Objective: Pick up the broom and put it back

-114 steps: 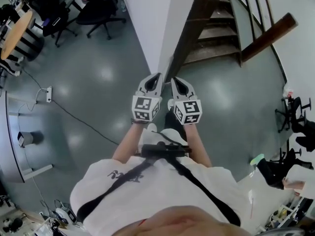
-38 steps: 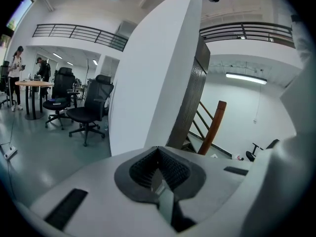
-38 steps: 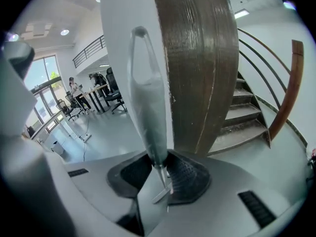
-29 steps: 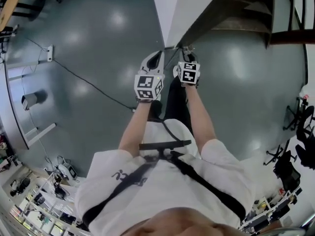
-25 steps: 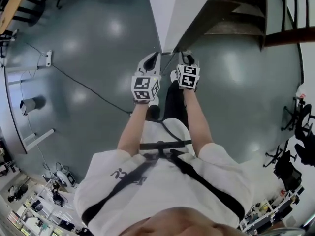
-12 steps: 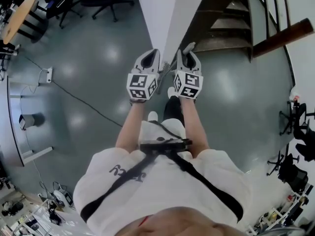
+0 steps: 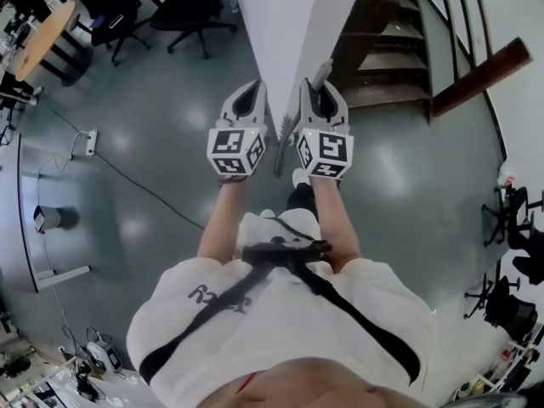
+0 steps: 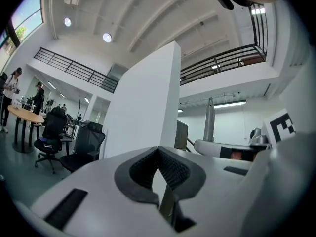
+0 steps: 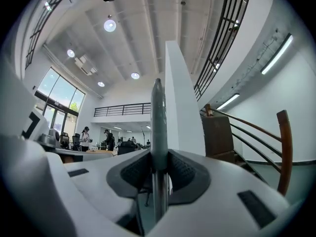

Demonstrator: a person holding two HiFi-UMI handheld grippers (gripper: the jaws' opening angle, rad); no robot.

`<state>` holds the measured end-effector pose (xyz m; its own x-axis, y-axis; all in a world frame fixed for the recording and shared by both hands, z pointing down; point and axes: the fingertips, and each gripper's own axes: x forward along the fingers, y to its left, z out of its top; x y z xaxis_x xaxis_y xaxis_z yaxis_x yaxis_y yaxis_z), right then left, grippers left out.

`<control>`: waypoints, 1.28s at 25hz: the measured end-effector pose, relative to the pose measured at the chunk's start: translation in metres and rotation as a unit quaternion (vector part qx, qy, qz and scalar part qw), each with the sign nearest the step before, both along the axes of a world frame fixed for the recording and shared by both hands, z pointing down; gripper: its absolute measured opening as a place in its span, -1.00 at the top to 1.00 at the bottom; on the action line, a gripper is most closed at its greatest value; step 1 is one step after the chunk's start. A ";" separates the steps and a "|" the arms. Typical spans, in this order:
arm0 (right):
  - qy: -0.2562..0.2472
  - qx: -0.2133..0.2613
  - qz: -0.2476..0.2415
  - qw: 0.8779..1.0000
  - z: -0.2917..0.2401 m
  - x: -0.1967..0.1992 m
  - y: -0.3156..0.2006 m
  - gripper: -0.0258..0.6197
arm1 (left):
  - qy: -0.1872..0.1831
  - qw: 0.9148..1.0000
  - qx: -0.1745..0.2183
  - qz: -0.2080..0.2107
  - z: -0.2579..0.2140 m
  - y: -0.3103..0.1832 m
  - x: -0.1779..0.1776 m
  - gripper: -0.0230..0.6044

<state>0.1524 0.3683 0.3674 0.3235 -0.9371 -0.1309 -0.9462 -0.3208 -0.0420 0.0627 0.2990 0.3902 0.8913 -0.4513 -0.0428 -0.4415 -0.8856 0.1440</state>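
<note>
Two grippers are held out side by side, close together, in front of a person (image 7: pixel 280 313) in a white shirt.

The right gripper (image 9: pixel 159 163) is clenched on the broom handle (image 9: pixel 157 112). The gray handle is squeezed between the two dark pads (image 9: pixel 136 169). In the right gripper view, it is seen standing straight up past the jaws. In the head view, the handle is seen slanting down through the gap between the two grippers. Its top end pokes out above the right gripper. The brush end of the broom cannot be made out.

The left gripper (image 8: pixel 158 151) is closed, and its jaw tips are pressed together. Nothing is held in it. It is just beside the handle, but it cannot be told whether the handle is touched by it.

A white wall (image 7: pixel 289 24) is seen right in front of the grippers, with its corner edge pointing at them. Brown stairs (image 7: pixel 382 58) are seen to the right of the wall, with a brown rail (image 7: pixel 480 66) next to them. A shiny gray floor (image 7: pixel 170 126) is spread out below. A thin cable (image 7: pixel 144 185) is laid across the floor on the left. Black chairs (image 7: pixel 183 11) and a round wooden table (image 7: pixel 34 41) are seen far off at the top left.
</note>
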 end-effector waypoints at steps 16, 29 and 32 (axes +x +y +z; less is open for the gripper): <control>0.025 0.010 -0.086 0.996 -0.027 -0.075 -0.045 0.61 | 0.014 0.997 0.023 -0.076 -0.030 -0.031 -0.078 0.89; 0.010 0.014 -0.214 0.977 -0.024 -0.136 -0.102 0.61 | 0.017 0.979 0.017 -0.202 -0.030 -0.064 -0.148 0.89; 0.011 0.011 -0.248 0.969 -0.026 -0.145 -0.121 0.61 | 0.029 0.971 0.017 -0.235 -0.035 -0.075 -0.159 0.89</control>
<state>0.0076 0.2469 0.3415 -0.1685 -0.9735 -0.1546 -0.9845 0.1740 -0.0221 -0.0961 0.2244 0.3548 0.5829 -0.8052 -0.1088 -0.7901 -0.5930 0.1555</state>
